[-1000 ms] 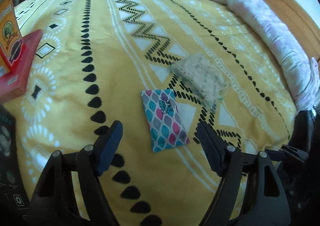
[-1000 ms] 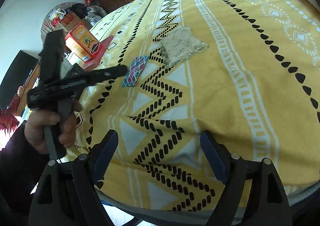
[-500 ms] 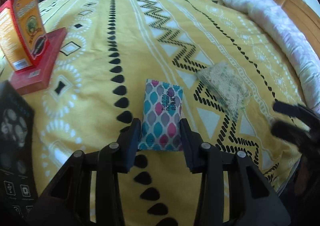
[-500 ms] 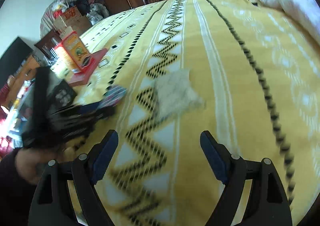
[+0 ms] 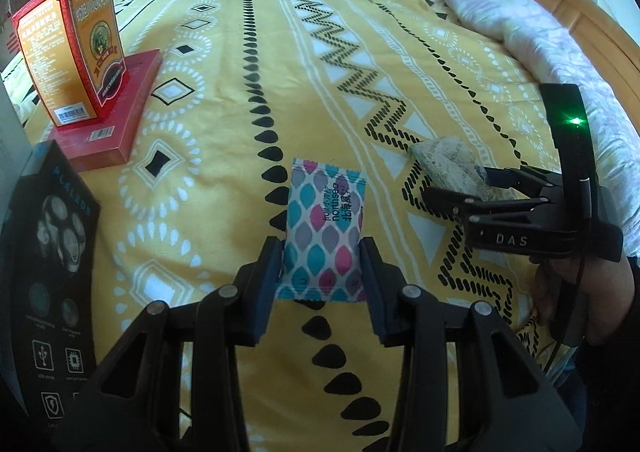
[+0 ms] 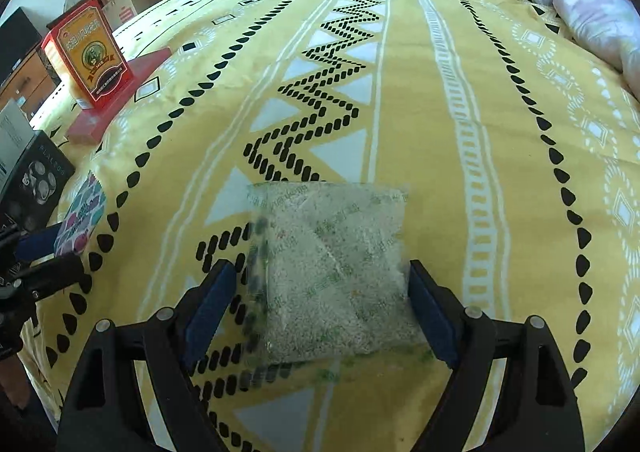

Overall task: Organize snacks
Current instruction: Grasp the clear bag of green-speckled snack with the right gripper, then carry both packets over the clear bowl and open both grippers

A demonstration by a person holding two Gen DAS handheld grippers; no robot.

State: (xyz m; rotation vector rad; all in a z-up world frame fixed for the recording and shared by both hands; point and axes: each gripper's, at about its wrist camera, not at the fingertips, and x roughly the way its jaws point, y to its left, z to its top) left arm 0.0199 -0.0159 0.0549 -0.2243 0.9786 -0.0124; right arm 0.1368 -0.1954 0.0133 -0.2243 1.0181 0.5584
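Left wrist view: left gripper clamped on patterned sachet lying on the bed; light, crinkly. Right wrist view: right gripper, just closing, brackets clear granule bag; soft, shifting; grip mid-body.

"northsea" on the patterned snack packet, "PLALZOS" on the black box, "DAS" on the right claw

The black box gets cut off at 9 o'clock, and the clear grain bag's left edge is smeared blurry.
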